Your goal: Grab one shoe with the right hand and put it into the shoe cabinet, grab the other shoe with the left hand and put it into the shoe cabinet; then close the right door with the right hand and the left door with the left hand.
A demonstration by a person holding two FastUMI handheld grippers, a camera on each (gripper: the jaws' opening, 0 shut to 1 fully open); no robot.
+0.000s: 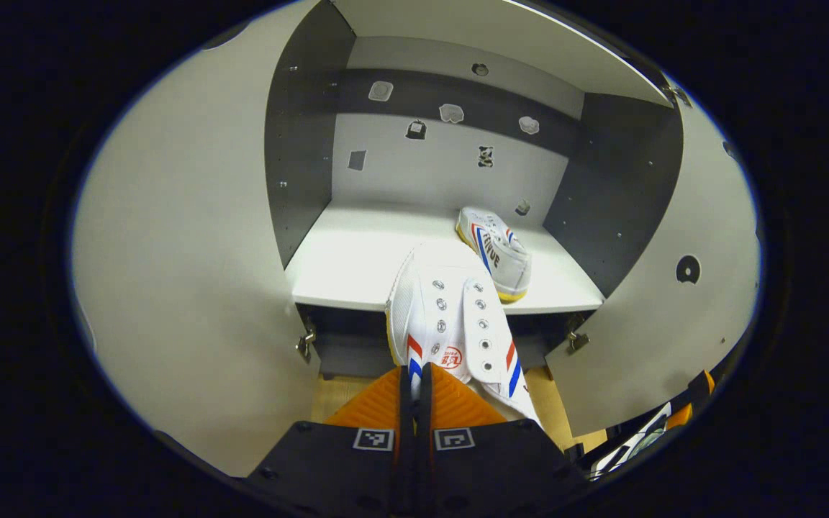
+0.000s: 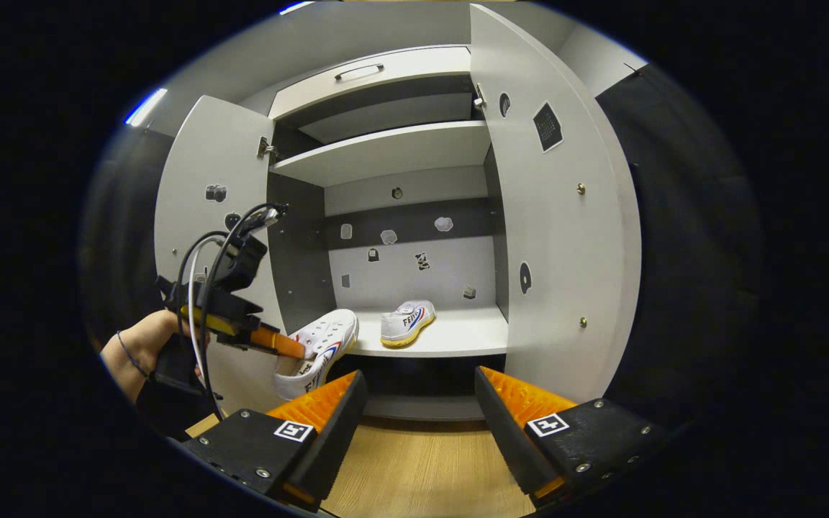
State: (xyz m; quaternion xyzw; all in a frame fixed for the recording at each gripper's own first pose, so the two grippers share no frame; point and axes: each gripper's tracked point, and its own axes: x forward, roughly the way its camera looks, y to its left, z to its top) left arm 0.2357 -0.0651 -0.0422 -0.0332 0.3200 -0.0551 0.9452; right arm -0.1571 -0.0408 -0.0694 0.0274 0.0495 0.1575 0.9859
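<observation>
A light wooden floor (image 2: pixel 422 467) lies below, small stickers (image 1: pixel 450 113) dot the rear panel, a drawer with a metal handle (image 2: pixel 359 70) sits at the top, and a dark square patch (image 2: pixel 547 126) is visible.

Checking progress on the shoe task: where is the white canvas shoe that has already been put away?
The white canvas shoe sits on the cabinet's lower white shelf, right of centre near the back panel, while the left gripper brings the second shoe to the shelf's front edge.

White shoe (image 1: pixel 450 324) at the left gripper (image 1: pixel 414 392): red and blue diagonal stripes, red round logo. Shoe on the shelf (image 1: pixel 497 252) ahead: white, same stripes, yellow sole. Cabinet (image 1: pixel 429 173): light grey, dark grey side walls.
</observation>
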